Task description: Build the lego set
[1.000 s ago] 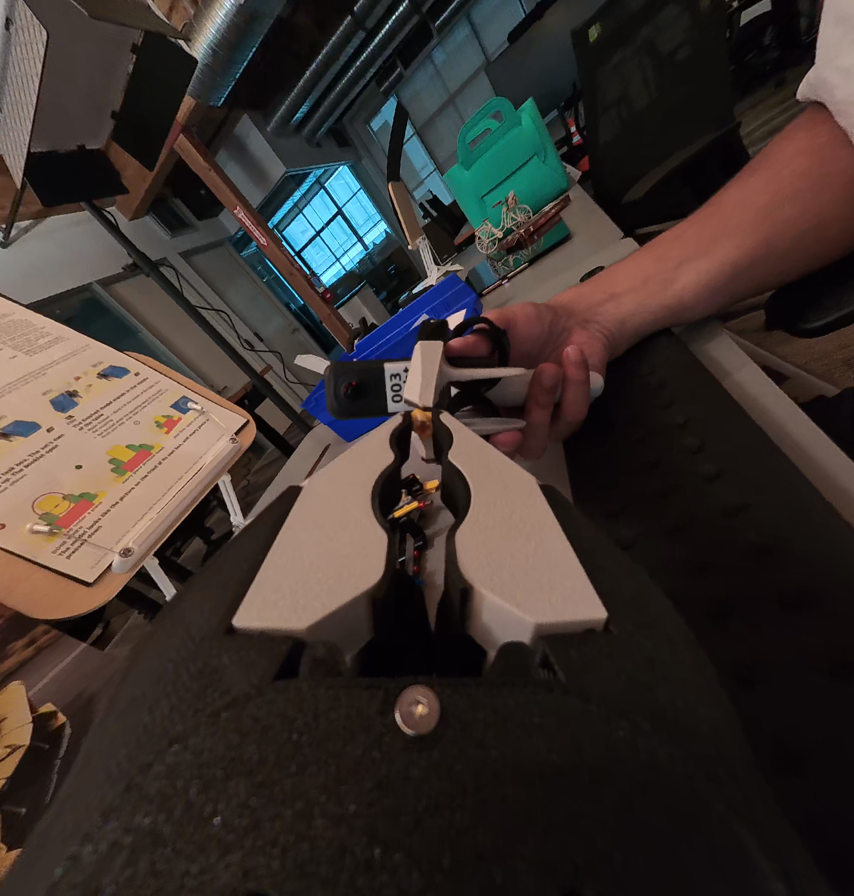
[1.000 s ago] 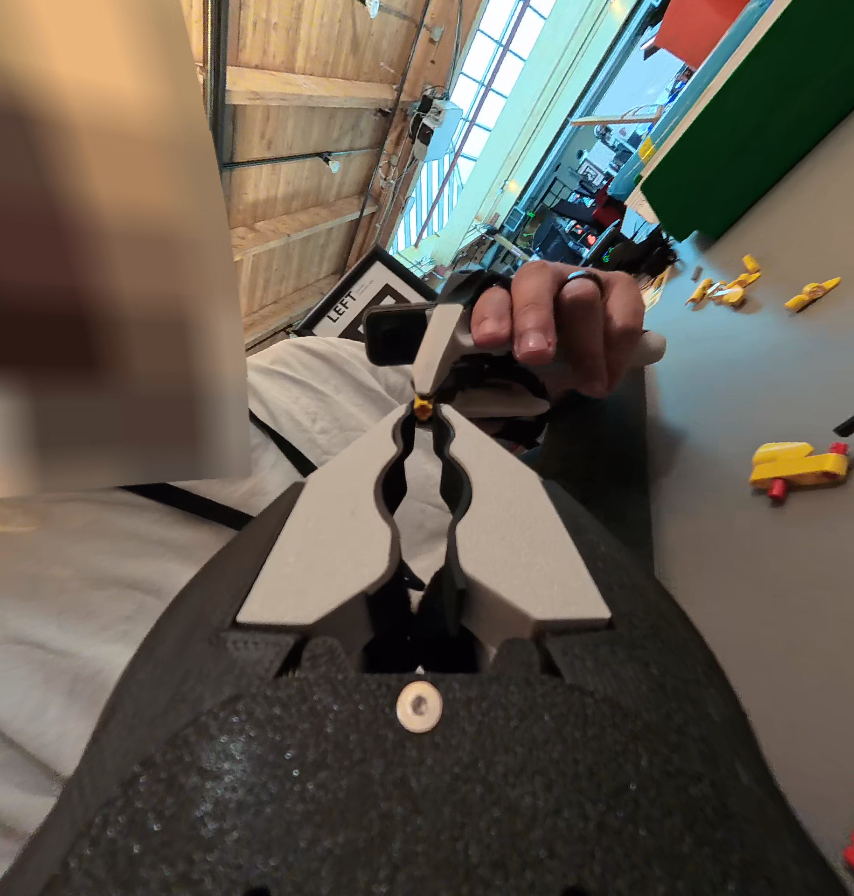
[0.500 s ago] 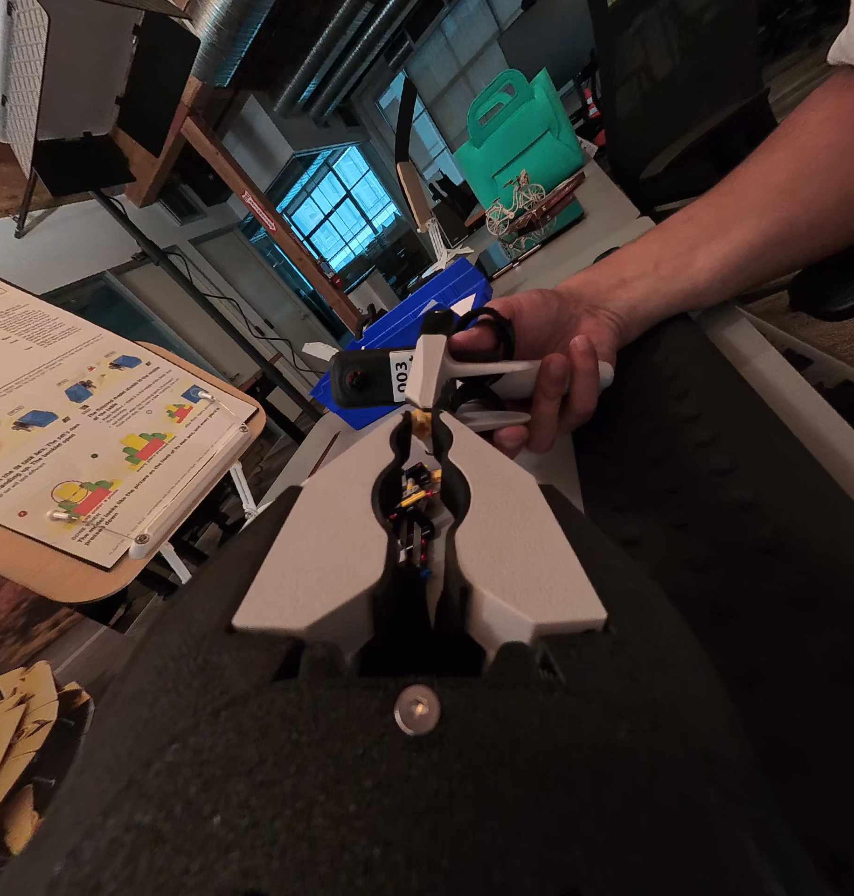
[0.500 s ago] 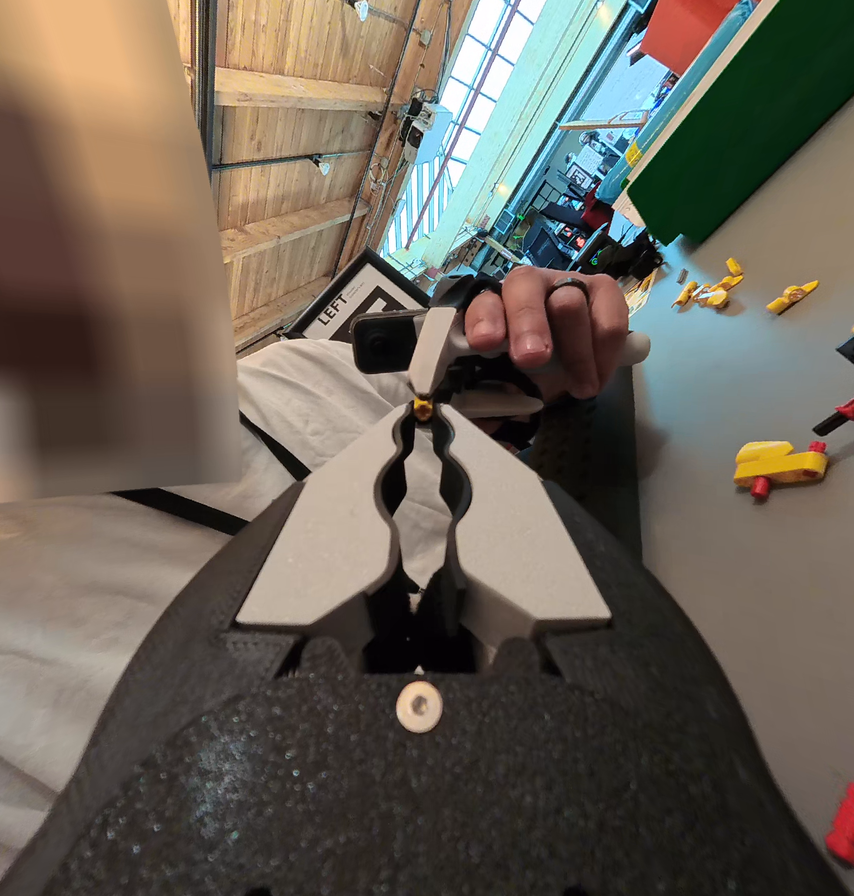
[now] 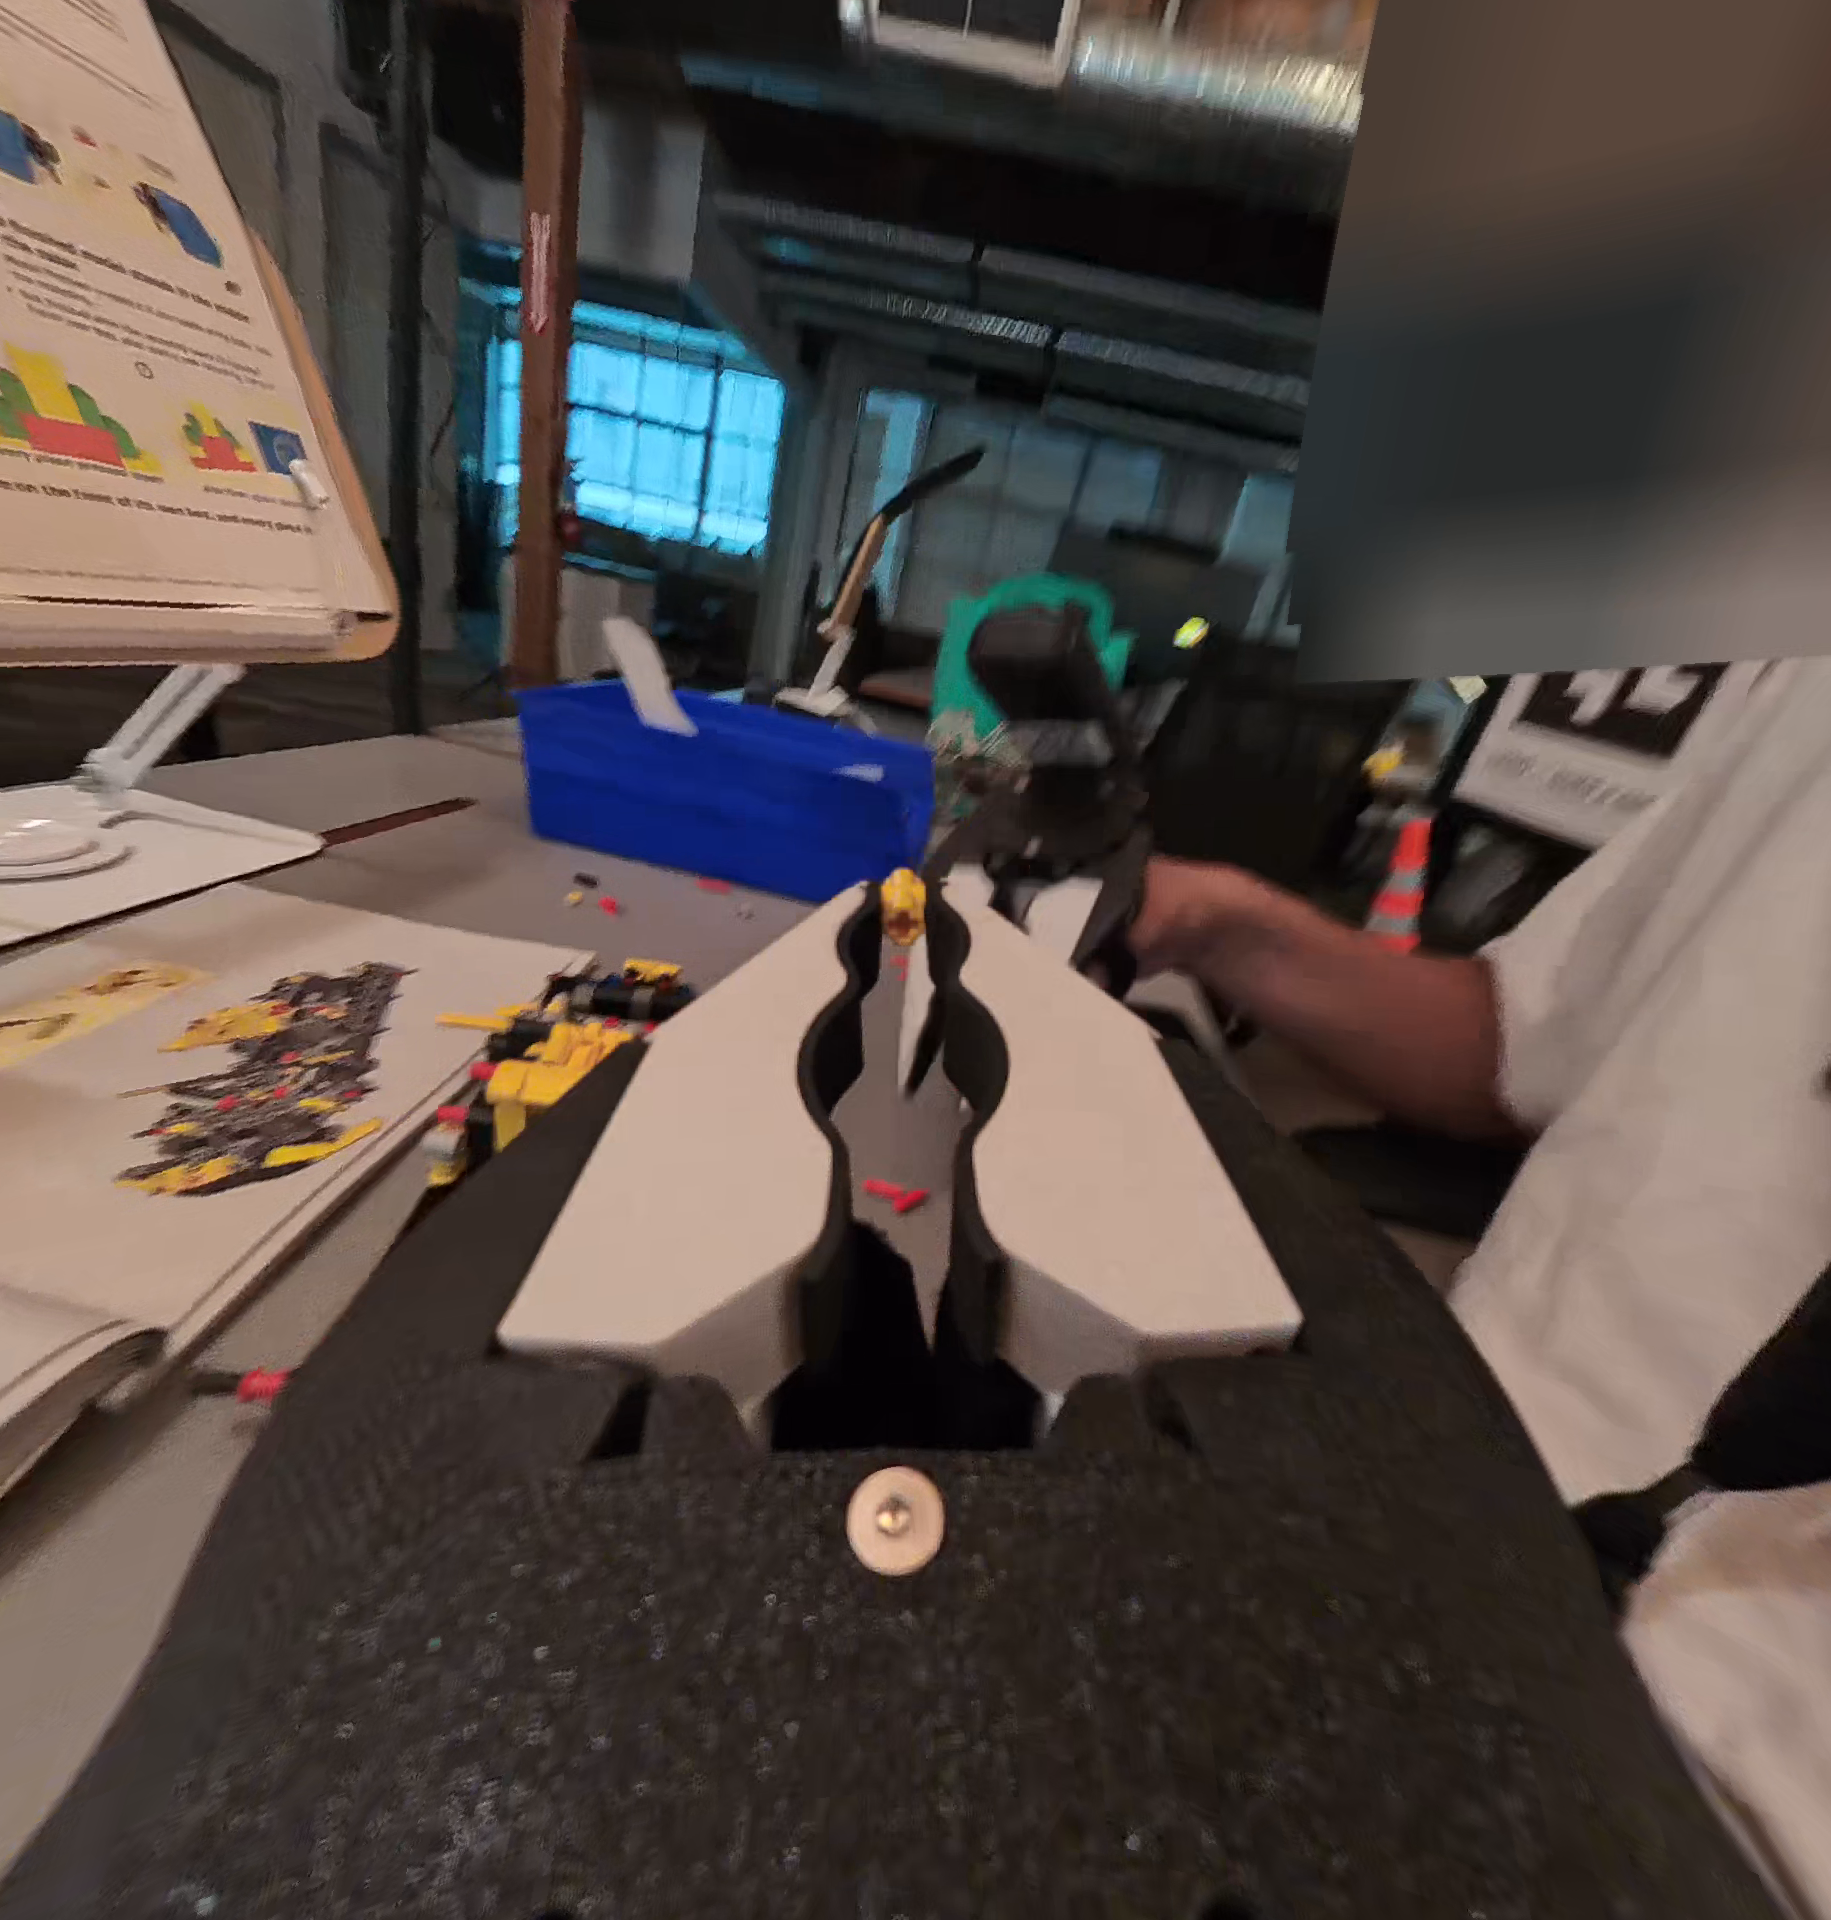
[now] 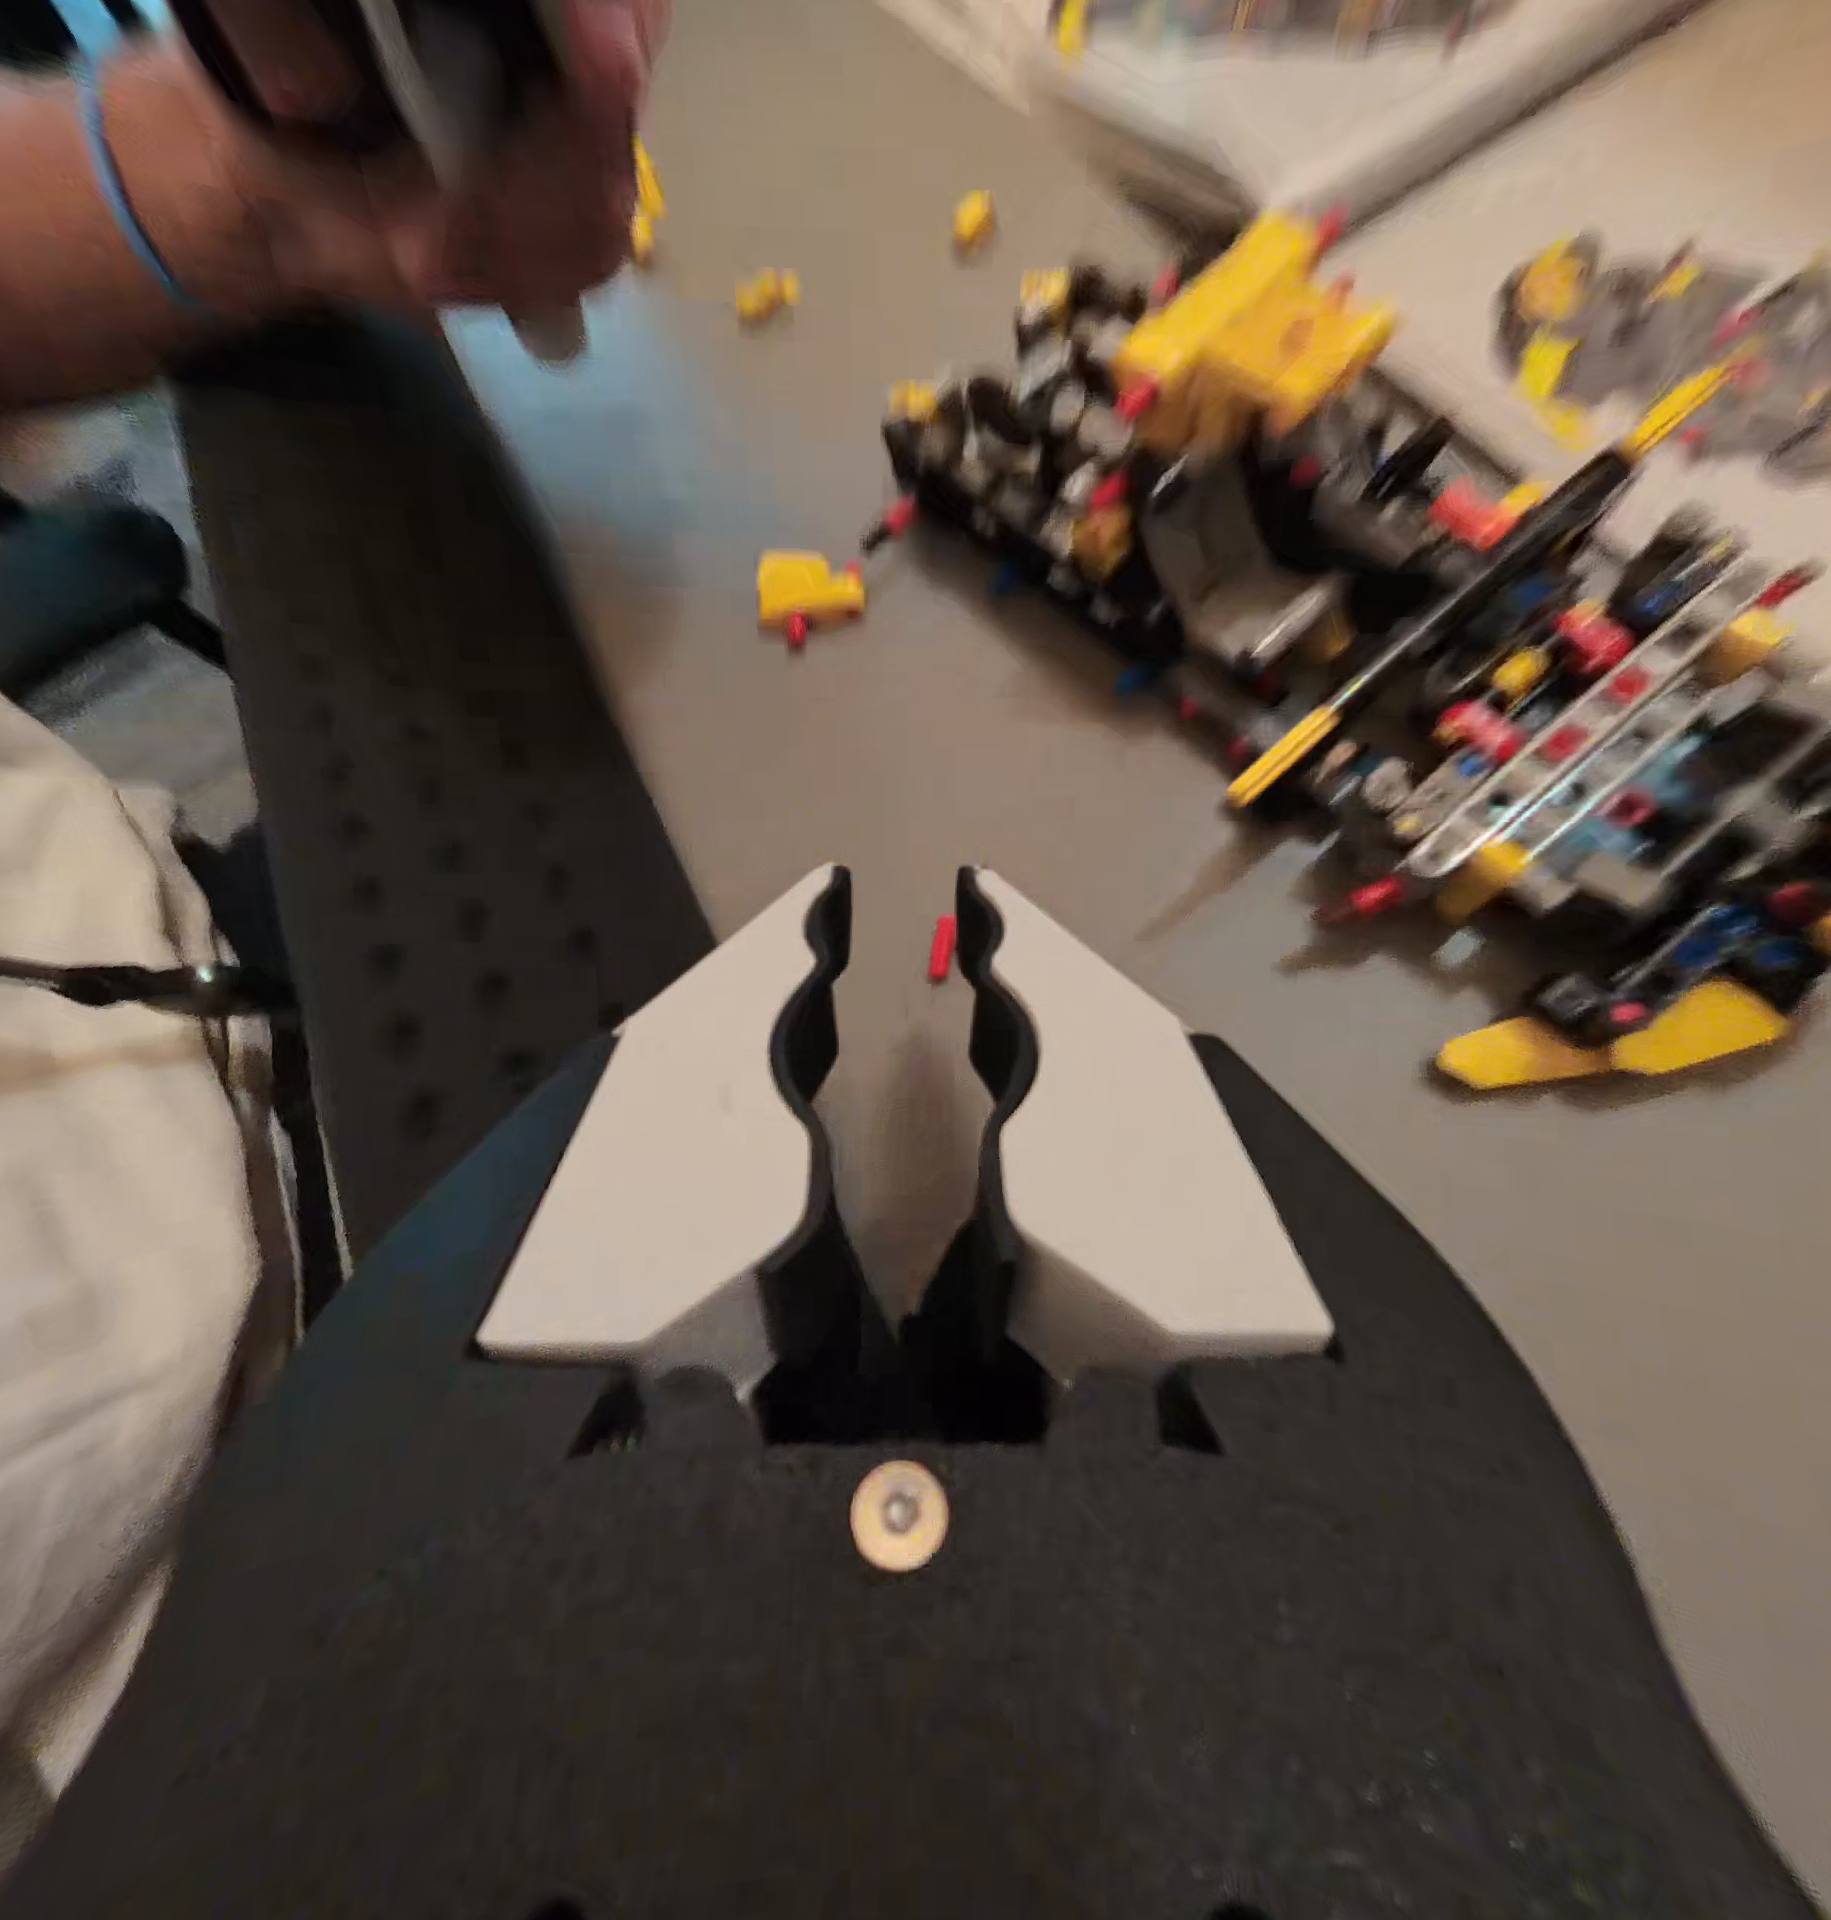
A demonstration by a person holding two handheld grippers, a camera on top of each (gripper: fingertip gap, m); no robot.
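In the left wrist view the left gripper (image 5: 903,906) has its fingertips pinched together on a small yellow piece (image 5: 903,906) held right at the tips, above the grey table (image 5: 443,862). A red pin (image 5: 895,1195) shows on the table through the gap lower between the fingers. To the left an open instruction booklet (image 5: 215,1081) lies flat, and the half-built black and yellow lego model (image 5: 568,1039) sits just beside its right edge. A blue bin (image 5: 724,779) stands farther back, with a few loose bits scattered in front of it, and a printed sheet on a stand (image 5: 132,343) rises at the upper left. The picture is blurred. In the right wrist view the right gripper (image 6: 898,894) has its jaws parted and nothing between them, low over the table, with a small red pin (image 6: 940,948) lying just inside the right fingertip. The lego model (image 6: 1410,623) spreads across the table to the upper right, well apart from the gripper, and a loose yellow piece with red pins (image 6: 809,592) lies just left of it. A hand (image 6: 391,187) shows blurred at the upper left
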